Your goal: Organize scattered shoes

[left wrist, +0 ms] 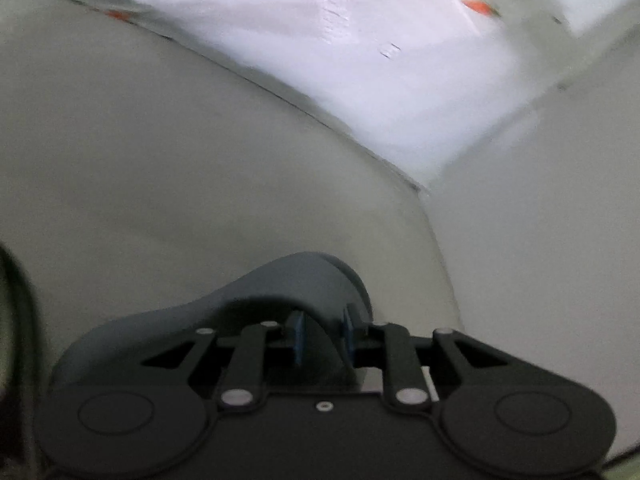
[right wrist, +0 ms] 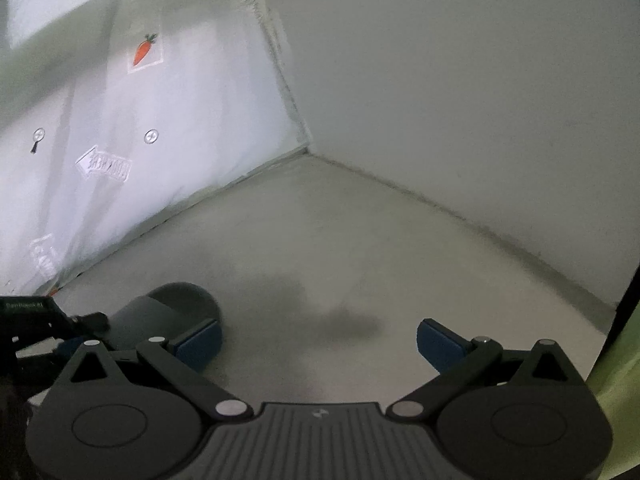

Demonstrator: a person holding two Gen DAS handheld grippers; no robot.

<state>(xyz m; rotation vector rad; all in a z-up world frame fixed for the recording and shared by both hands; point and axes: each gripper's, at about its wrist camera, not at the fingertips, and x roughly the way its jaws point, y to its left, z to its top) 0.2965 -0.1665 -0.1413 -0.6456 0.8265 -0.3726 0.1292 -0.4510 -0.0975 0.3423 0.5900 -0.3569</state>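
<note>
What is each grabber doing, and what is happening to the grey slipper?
left gripper: shut on the slipper's strap.
grey slipper: held by the left gripper, near the floor by the wall corner; whether it touches the floor cannot be told.
right gripper: open wide, holding nothing.

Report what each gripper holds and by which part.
The left gripper is shut on the dark grey slipper, pinching its upper strap band. The right gripper is open and holds nothing.
</note>
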